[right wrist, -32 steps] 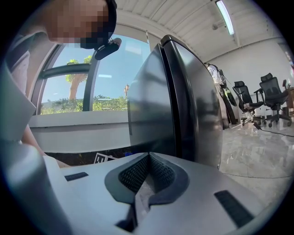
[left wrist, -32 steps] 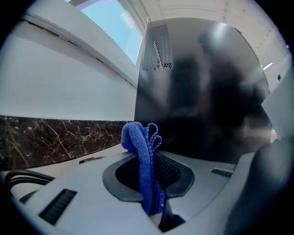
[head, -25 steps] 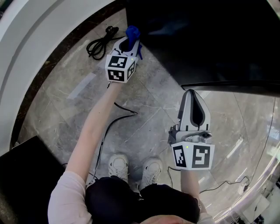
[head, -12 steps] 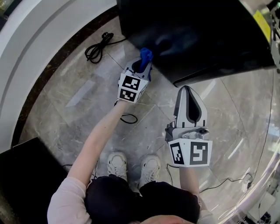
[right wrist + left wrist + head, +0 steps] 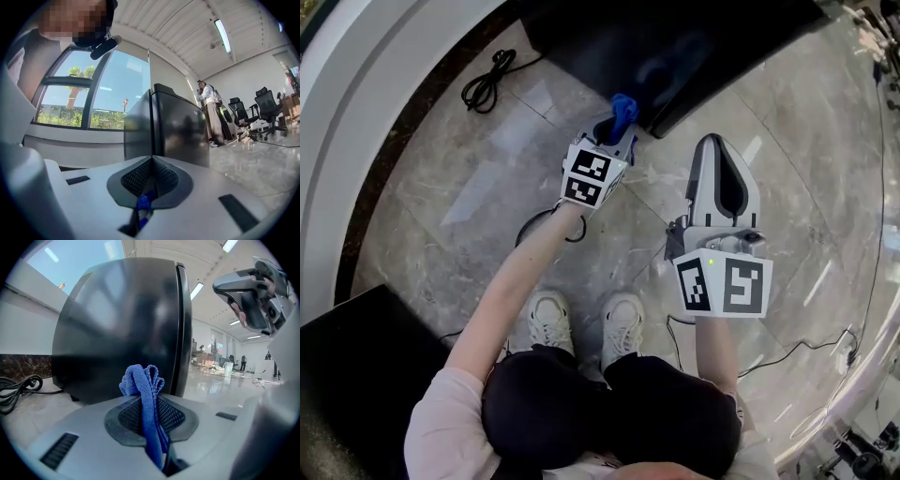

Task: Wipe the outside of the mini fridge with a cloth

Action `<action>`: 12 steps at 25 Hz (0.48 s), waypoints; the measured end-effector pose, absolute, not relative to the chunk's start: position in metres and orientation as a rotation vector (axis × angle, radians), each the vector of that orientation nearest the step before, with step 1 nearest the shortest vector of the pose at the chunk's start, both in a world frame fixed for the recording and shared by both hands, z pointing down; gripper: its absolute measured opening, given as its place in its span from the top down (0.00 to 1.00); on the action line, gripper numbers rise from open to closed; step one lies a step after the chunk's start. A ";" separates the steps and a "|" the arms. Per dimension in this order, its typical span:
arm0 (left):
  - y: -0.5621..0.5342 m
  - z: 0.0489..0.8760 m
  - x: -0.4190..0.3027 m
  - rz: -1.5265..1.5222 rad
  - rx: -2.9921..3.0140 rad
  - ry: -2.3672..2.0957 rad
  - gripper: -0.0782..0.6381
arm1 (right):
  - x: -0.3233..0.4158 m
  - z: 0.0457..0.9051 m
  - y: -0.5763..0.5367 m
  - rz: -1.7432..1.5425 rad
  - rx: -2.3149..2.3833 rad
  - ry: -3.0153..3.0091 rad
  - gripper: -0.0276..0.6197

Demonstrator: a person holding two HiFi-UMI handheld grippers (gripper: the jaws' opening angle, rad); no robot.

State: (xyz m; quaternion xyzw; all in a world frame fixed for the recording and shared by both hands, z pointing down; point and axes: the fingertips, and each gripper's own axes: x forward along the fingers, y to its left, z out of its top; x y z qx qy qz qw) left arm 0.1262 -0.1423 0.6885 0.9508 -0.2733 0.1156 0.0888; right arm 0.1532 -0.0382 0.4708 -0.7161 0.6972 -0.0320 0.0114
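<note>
Marble-tile floor, white curved wall base at far left. Left gripper jaws clamped tight on a blue cloth, which bunches upright past the tips. Black fridge fills the frame just beyond the cloth; can't tell if they touch. Head view: fridge top centre, cloth at its lower corner. Right gripper jaws pressed together, nothing gripped. Small blue bit low in the slot, can't identify it. In head view it's centre right, pointing up-frame, clear of the fridge. Black cable coiled on the floor, upper left.
</note>
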 end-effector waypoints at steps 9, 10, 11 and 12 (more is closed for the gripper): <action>-0.100 0.691 0.155 0.338 2.837 -0.707 0.81 | 0.181 0.463 -0.023 -0.078 -2.276 2.115 0.94; -0.097 0.691 0.159 0.341 2.839 -0.693 0.81 | 0.182 0.463 -0.022 -0.080 -2.278 2.114 0.94; -0.094 0.691 0.162 0.344 2.843 -0.675 0.81 | 0.183 0.463 -0.022 -0.080 -2.279 2.113 0.94; -0.091 0.690 0.166 0.347 2.854 -0.653 0.81 | 0.184 0.462 -0.022 -0.077 -2.280 2.113 0.94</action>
